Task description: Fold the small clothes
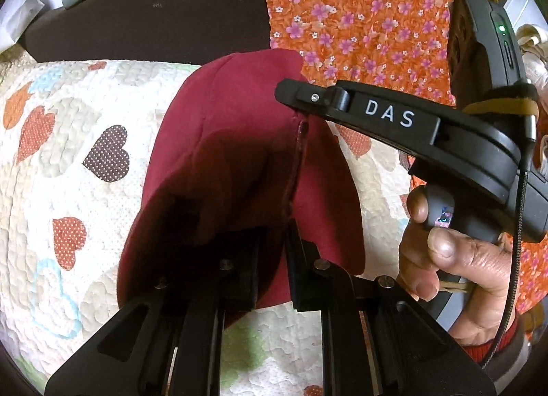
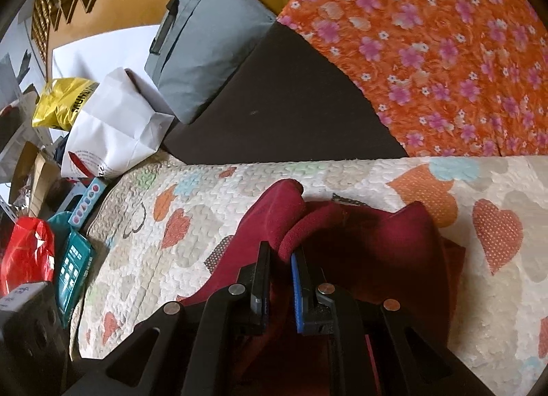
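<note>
Maroon garment (image 1: 239, 142) pinched by both claws

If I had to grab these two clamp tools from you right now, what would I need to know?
Left gripper: shut on the dark red garment, pinching its near edge.
Right gripper: shut on the same garment, gripping a bunched fold of it.
The garment is lifted partly off the heart-patterned quilt, draping from both grippers.
Done: both edges picked up.
Left: carry the fold over, lay it flat, then release.

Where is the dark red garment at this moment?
The dark red garment is over the heart-patterned quilt, pinched by the left gripper and right gripper.
</note>
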The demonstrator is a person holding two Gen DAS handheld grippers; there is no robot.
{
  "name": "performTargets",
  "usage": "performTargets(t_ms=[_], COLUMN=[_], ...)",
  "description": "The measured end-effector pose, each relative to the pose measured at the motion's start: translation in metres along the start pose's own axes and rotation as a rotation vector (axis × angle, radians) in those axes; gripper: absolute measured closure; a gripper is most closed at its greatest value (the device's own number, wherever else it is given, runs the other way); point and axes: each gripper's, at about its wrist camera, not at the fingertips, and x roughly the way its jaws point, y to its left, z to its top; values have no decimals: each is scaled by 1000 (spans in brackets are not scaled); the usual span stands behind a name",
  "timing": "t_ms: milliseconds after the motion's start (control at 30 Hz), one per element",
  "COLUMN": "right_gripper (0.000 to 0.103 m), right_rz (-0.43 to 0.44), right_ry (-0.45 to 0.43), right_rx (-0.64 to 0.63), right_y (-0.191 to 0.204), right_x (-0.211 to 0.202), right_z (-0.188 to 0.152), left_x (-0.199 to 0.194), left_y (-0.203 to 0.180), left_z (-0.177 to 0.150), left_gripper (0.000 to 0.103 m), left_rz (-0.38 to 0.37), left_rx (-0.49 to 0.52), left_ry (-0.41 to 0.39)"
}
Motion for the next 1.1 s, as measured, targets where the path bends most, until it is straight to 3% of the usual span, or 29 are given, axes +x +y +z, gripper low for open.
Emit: performTargets(t_ms=[133, 233, 300, 367, 500, 633, 733, 833, 900, 1100], right_gripper=[93, 93, 93, 93, 93, 93, 93, 93, 93, 93], right_rz=[6, 20, 29, 39, 48, 55, 53, 55, 54, 83], right_ry=[9, 9, 7, 7, 0, -3, -7, -15, -17, -20], right_rx=[9, 16, 25, 29, 28, 25, 17, 20, 30, 84], right_y=[-3, -4, -4, -3, 0, 2, 4, 2, -2, -18], right_x=[0, -1, -1, -1, -3, -4, -5, -7, -7, -10], right_z=[-2, -2, -3, -4, -5, -6, -7, -6, -6, -9], left_x=[-4, -9, -13, -16, -8, -2, -11, -28, -39, -36], left_y=[1, -2, -6, -10, -11, 1, 8, 6, 7, 12], left_z=[-9, -17, -21, -26, -26, -18, -15, -15, -14, -12], left_gripper=[90, 81, 55, 42, 41, 41, 41, 41, 41, 41], left_rz=[-10, -1, -6, -27, 38, 90, 35, -92, -111, 101], left_rx=[29, 81, 114, 138, 158, 110, 91, 146, 179, 240], left_ry=[8, 5, 0, -7, -22, -47, -36, -18, -39, -88])
